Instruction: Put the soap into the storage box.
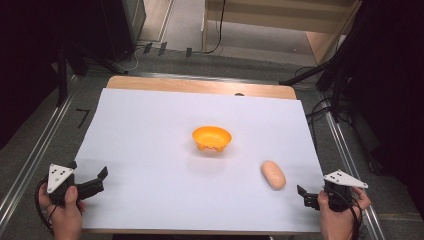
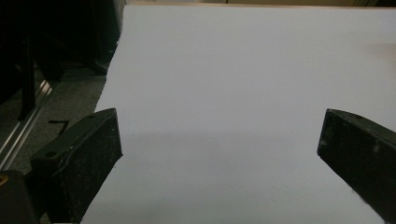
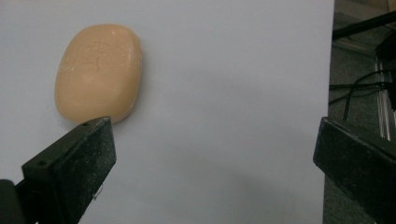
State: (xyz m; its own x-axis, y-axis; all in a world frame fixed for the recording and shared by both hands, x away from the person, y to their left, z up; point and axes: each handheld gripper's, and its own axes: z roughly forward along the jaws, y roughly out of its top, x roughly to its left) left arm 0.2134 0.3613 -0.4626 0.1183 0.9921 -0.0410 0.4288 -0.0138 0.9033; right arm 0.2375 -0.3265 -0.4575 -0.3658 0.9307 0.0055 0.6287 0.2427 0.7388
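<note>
An orange bowl (image 1: pixel 212 137) stands upright near the middle of the white sheet (image 1: pixel 150 130). A tan oval bun-like piece (image 1: pixel 273 174) lies to its right and nearer to me. My right gripper (image 1: pixel 304 196) is open at the sheet's near right corner, a short way from the bun. In the right gripper view the bun (image 3: pixel 99 72) lies just beyond the left jaw, outside the gap of my right gripper (image 3: pixel 215 144). My left gripper (image 1: pixel 100 181) is open at the near left edge of the sheet. In its own view my left gripper (image 2: pixel 219 140) has bare white sheet (image 2: pixel 243 74) between its jaws.
The sheet covers a wooden table (image 1: pixel 200 86) whose far edge shows. Metal rails (image 1: pixel 30 155) run along both sides. Dark stands and cables (image 1: pixel 330 95) crowd the right side, and cables (image 3: pixel 359 88) lie off the sheet's edge in the right gripper view.
</note>
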